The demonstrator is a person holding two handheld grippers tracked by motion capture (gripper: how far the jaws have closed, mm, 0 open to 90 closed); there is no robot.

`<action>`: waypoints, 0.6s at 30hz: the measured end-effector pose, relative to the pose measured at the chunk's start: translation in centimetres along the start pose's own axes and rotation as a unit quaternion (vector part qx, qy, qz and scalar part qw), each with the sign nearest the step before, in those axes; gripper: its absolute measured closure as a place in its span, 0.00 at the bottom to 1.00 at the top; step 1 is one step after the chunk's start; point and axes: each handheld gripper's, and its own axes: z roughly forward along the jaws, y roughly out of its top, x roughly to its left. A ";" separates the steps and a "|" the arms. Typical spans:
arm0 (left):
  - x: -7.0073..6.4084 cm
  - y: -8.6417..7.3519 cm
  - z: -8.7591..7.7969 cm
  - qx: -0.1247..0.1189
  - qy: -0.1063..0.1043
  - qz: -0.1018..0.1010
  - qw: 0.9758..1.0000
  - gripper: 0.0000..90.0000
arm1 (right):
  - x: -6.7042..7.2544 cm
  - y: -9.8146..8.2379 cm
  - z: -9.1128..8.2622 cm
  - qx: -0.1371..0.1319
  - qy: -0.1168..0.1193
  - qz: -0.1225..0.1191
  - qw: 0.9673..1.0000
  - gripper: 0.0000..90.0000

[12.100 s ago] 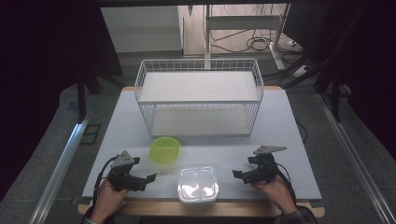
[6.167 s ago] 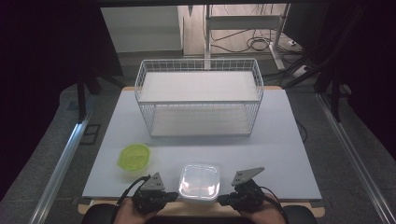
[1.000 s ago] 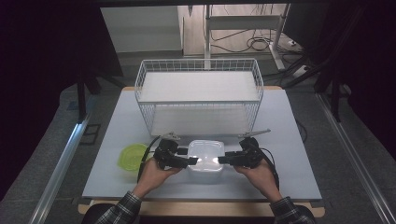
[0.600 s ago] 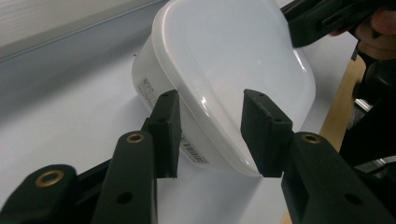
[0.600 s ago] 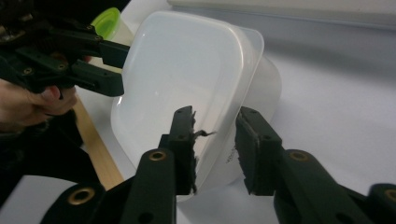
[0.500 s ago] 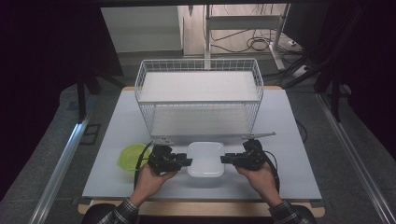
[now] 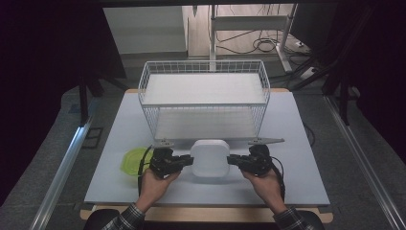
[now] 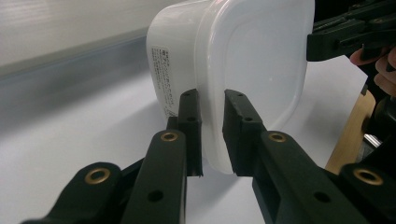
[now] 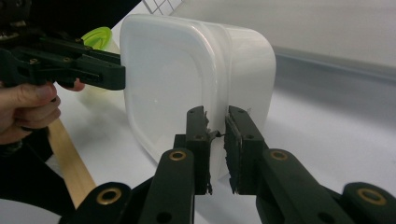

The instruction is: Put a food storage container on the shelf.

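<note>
On the white table (image 7: 306, 143) in front of you, seen from the high view, the largest thing is a white wire basket (image 7: 204, 98) standing toward the far side, with its open top facing up. Just in front of the basket, near the middle of the table, you hold a white plastic container with its lid on (image 7: 209, 158), turned on its side so that one broad face looks up at the camera. It sits between your two grippers, which grip it from opposite sides. A yellow-green lid (image 7: 134, 160) lies flat on the table to the left, just behind your left hand.

Your left gripper (image 7: 184, 162) points right toward the container, and your right gripper (image 7: 235, 160) points left toward it. In the left gripper view, the two black jaws have just been closing and now stand close together with the rim of the container's lid (image 8: 252, 70) pinched between them; a printed label shows on the container's side wall. In the right gripper view, the jaws have likewise just been closing and now clamp the same rim on the opposite edge of the container (image 9: 187, 79), with only a narrow gap left between the pads. The pads of the right gripper (image 9: 217, 135) look worn and ragged at their inner edges.
</note>
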 end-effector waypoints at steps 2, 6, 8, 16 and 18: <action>-0.1 0.2 -0.3 -0.005 -0.001 0.003 1.000 0.87 | 0.0 0.1 -0.1 -0.003 0.002 -0.002 1.000 0.89; -0.4 0.8 -0.9 -0.018 -0.002 0.012 1.000 0.88 | 0.0 0.5 -0.5 -0.013 0.010 -0.008 1.000 0.89; -0.6 1.2 -1.3 -0.026 -0.004 0.019 0.999 0.88 | 0.1 0.9 -0.8 -0.019 0.012 -0.016 1.000 0.89; -0.8 2.2 -2.5 -0.042 -0.003 0.028 0.999 0.88 | 0.6 2.3 -1.3 -0.029 0.016 -0.033 0.999 0.89; -0.8 2.4 -2.9 -0.047 -0.002 0.030 0.998 0.88 | 0.8 2.7 -1.3 -0.031 0.019 -0.037 0.999 0.89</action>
